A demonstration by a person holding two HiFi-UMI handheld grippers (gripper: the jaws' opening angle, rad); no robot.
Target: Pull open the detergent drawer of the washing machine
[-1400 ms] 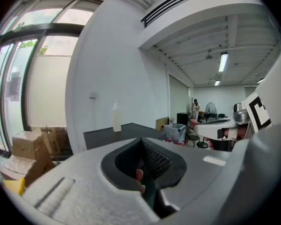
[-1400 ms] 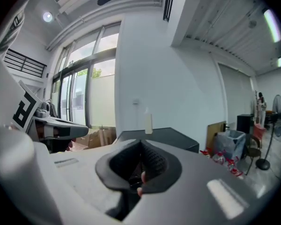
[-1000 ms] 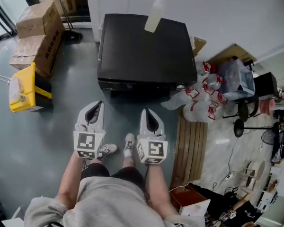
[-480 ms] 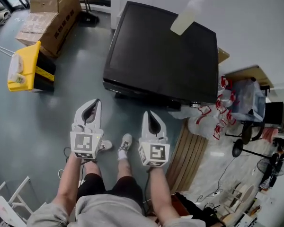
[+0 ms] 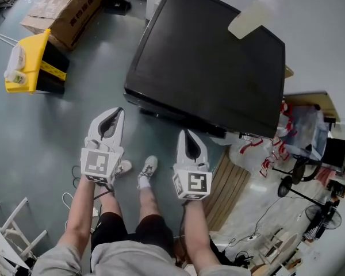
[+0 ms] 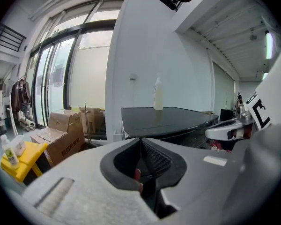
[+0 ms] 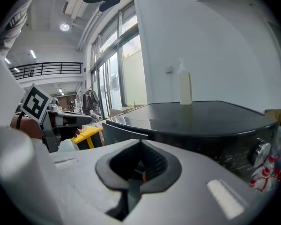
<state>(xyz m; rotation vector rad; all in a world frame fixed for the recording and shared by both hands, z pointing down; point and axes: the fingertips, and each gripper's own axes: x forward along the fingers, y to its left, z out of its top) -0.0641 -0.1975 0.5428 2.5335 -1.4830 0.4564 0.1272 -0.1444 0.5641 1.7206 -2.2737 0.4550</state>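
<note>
While the left gripper (image 5: 119, 111) and the right gripper (image 5: 187, 133) were held side by side over the grey floor (image 5: 40, 125), the black washing machine (image 5: 207, 68) was seen just ahead of them, touched by neither. The jaws of the left gripper (image 6: 140, 139) were pressed together with nothing between them, and those of the right gripper (image 7: 140, 142) were likewise closed and empty. The machine's front panel (image 5: 172, 115) was faced by both tips. The detergent drawer could not be clearly made out on that panel from the head view; it appeared to be flush and not pulled out. A pale bottle (image 5: 256, 17) was stood upright on the machine's top near the wall. Cardboard boxes (image 5: 69, 4) and a yellow bin (image 5: 29, 62) were placed well apart from the machine, off to the left.
</note>
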